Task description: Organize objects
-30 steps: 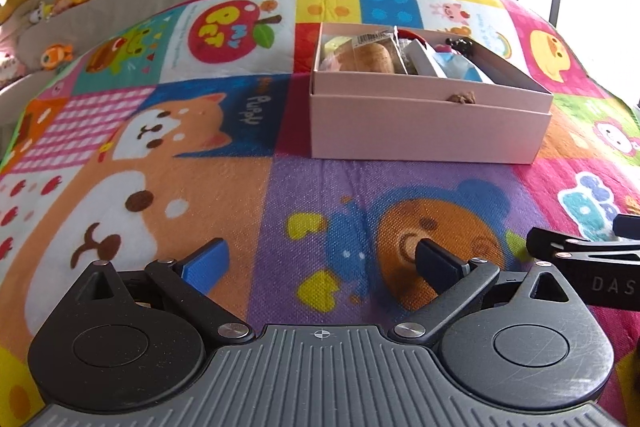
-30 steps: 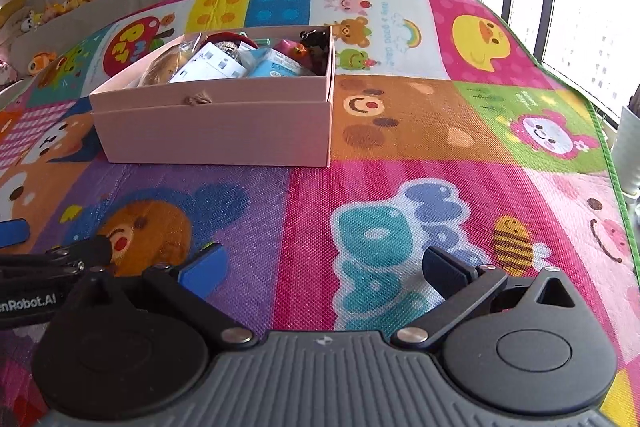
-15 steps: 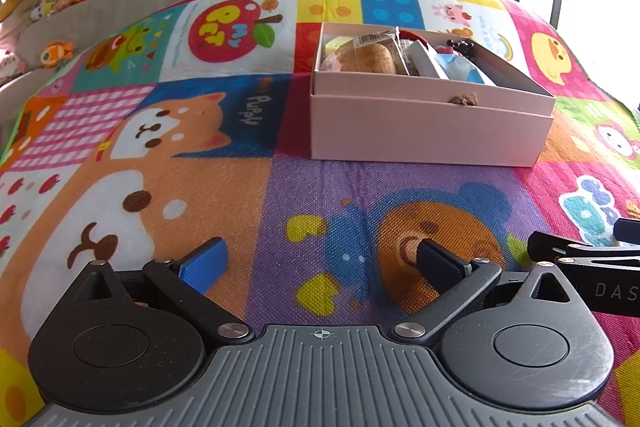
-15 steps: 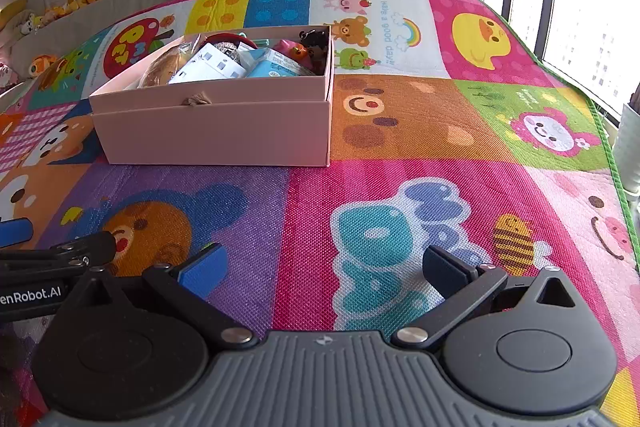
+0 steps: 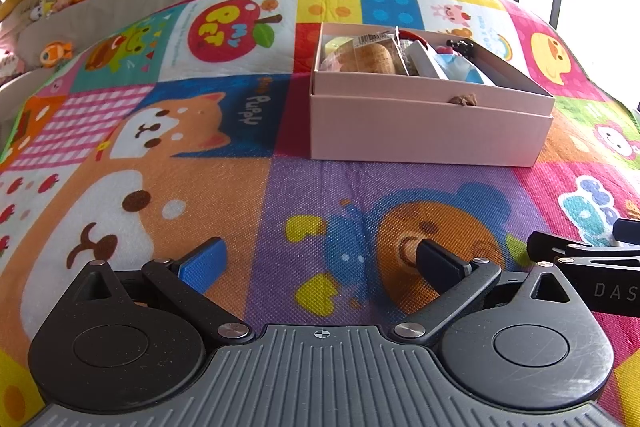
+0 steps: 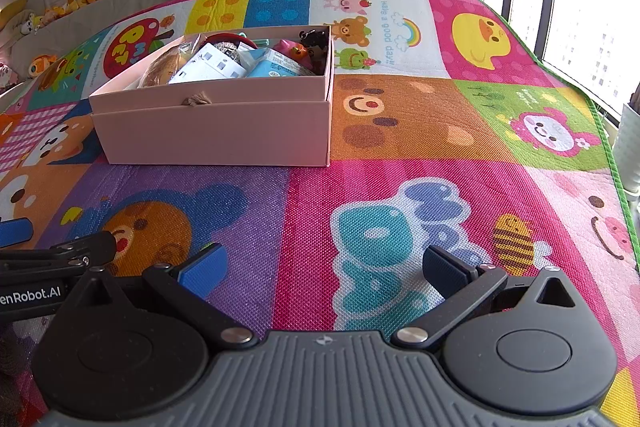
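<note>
A large colourful cartoon-patterned play mat (image 5: 248,187) of woven plastic, printed with squares of bears, a puppy, a duck and an apple, fills both views and carries everything else. On it, well ahead of both grippers, sits a pale pink rectangular cardboard box (image 5: 428,131) (image 6: 216,131) with its top open, a small knot of brown cord (image 6: 197,101) poking through its near wall. The box is full: a wrapped brown bread roll in clear plastic (image 5: 372,58) lies at its left end, a white printed carton (image 6: 210,69) leans beside that, a light blue carton (image 6: 276,67) lies next along, and a small black-haired toy figure (image 6: 314,41) stands in the far right corner next to something pink that is too small to make out. Nearer the cameras, the left gripper (image 5: 320,263) hangs just above the purple bear square with its jaws spread wide and nothing between them, a blue pad on one finger. The right gripper (image 6: 324,267) is likewise spread wide and empty, over the seam between the purple and pink squares, just beside the left one.
</note>
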Demonstrator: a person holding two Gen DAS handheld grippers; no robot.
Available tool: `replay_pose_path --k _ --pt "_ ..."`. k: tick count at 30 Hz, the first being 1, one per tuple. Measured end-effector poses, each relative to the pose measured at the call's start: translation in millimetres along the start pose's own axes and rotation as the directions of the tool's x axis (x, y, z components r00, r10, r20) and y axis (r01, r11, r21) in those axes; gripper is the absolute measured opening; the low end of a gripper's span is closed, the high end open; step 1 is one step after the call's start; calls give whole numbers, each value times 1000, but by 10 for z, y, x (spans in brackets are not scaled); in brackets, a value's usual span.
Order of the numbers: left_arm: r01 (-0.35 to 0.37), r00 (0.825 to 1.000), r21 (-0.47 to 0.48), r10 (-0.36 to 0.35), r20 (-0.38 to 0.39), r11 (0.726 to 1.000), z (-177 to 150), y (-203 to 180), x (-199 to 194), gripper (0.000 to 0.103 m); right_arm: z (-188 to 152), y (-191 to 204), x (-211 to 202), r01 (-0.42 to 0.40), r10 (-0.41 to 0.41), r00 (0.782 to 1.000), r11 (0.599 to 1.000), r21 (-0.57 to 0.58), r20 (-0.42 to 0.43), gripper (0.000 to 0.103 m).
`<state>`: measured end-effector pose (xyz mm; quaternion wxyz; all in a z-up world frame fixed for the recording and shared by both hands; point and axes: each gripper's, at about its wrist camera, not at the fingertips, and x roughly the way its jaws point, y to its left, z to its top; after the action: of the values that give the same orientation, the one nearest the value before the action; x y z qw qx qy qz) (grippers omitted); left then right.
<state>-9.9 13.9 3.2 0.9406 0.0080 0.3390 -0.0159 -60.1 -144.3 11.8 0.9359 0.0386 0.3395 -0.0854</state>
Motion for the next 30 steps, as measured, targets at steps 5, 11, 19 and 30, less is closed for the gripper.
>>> replay_pose_path --k 5,11,19,30 --pt "1 1000 1 -1 0 1000 -1 3 1 103 -1 -3 -2 0 0 1000 1000 0 0 103" --pt "-2 1000 4 2 -1 1000 3 -8 2 103 -1 -4 -3 0 0 1000 1000 0 0 103" --pt "-8 1000 12 8 -1 1000 -4 -23 5 103 -3 -15 1 -4 4 1000 1000 5 1 103" --pt "-4 1000 13 4 -3 1000 -5 -17 4 103 -3 -5 1 -3 3 1000 1000 5 1 103"
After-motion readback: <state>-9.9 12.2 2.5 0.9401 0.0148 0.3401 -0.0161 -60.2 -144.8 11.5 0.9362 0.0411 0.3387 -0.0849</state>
